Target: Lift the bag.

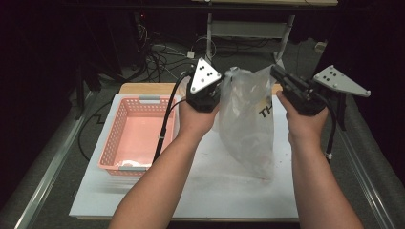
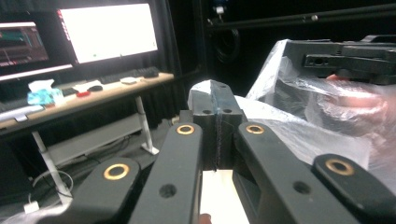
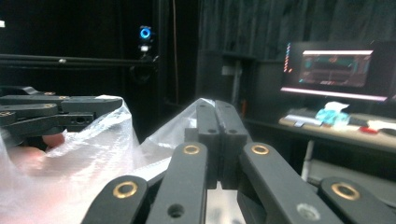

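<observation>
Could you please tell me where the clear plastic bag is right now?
In the high view, the clear plastic bag hangs above the white board, right of the pink basket.

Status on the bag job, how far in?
Done: both grips are set; left gripper and right gripper are each shut on the clear plastic bag, one per top edge. In hand: bag hangs lifted above the white board. Left: pink basket sits beside it, holding nothing visible.

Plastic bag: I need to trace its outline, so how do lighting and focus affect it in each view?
High view: the bag is evenly lit and fairly sharp against the white board, but its clear film blends into it. Left gripper view: the bag shows bright glare and soft folds. Right gripper view: the bag is blurred and pinkish near the edge.
</observation>
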Tool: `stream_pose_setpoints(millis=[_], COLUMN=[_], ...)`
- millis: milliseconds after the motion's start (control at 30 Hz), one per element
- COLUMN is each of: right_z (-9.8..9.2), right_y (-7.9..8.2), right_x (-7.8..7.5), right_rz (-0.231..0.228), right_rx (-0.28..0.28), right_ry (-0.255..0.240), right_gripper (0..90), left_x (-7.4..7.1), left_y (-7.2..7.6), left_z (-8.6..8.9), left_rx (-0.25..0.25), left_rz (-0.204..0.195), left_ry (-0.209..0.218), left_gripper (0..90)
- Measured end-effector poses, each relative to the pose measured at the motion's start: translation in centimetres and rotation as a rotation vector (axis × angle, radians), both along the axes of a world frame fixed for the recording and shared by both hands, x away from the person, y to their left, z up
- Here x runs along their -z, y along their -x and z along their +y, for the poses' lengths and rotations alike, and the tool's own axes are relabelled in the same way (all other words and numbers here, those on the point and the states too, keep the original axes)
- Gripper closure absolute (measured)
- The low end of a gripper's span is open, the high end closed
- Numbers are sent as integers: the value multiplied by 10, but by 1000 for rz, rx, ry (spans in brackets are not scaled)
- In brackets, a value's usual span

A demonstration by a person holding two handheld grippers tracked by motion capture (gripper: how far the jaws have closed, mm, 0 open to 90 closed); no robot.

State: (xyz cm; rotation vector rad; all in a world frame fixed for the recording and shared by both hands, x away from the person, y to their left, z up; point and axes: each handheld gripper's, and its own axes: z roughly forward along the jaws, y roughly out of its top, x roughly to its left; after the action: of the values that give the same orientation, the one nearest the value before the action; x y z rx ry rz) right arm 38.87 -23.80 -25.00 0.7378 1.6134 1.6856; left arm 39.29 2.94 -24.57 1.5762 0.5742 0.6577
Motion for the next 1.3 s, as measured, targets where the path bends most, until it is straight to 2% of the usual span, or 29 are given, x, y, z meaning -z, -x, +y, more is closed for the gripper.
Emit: stream_pose_setpoints(millis=[33,133,233,333,467,533,600,633,700,833,867,967,1167,1300], right_z=[-1,-5,-9,-12,-13,-15,-16,-16,-17,-23,-23,-25,-26,-24], right_y=[-1,-6,-12,-20,-22,-22,-23,-24,-25,-24,-23,-21,-17,-15], right_x=[-5,-18,-29,-36,-38,-35,-28,-23,-10,13,17,23,26,26], right_rz=[-4,-15,-21,-10,-11,-13,-2,10,34,67,75,83,79,82], right_rx=[4,18,43,60,70,75,82,82,86,87,89,89,87,87], right_ry=[-5,-19,-20,-12,2,12,26,34,54,57,57,69,87,94], right_gripper=[900,900,900,900,900,900,900,900,900,900,900,900,900,900], left_x=[-5,-19,-29,-34,-37,-30,-17,-7,5,22,24,27,25,30], left_y=[-2,-9,-19,-30,-37,-37,-39,-40,-39,-36,-35,-30,-16,-3], left_z=[0,0,-2,-5,-3,-4,-6,-6,-6,0,1,6,19,29], left_rx=[-3,-22,-33,-51,-47,-39,-32,-24,-34,-32,-35,-26,-35,-55], left_rz=[-5,-32,-28,-23,-13,-7,25,52,57,109,114,144,141,136], left_ry=[12,9,12,-5,6,-16,-32,-40,-63,-52,-54,-53,-84,-101], left_gripper=[884,884,884,884,884,884,884,883,882,879,873,779,636,549])
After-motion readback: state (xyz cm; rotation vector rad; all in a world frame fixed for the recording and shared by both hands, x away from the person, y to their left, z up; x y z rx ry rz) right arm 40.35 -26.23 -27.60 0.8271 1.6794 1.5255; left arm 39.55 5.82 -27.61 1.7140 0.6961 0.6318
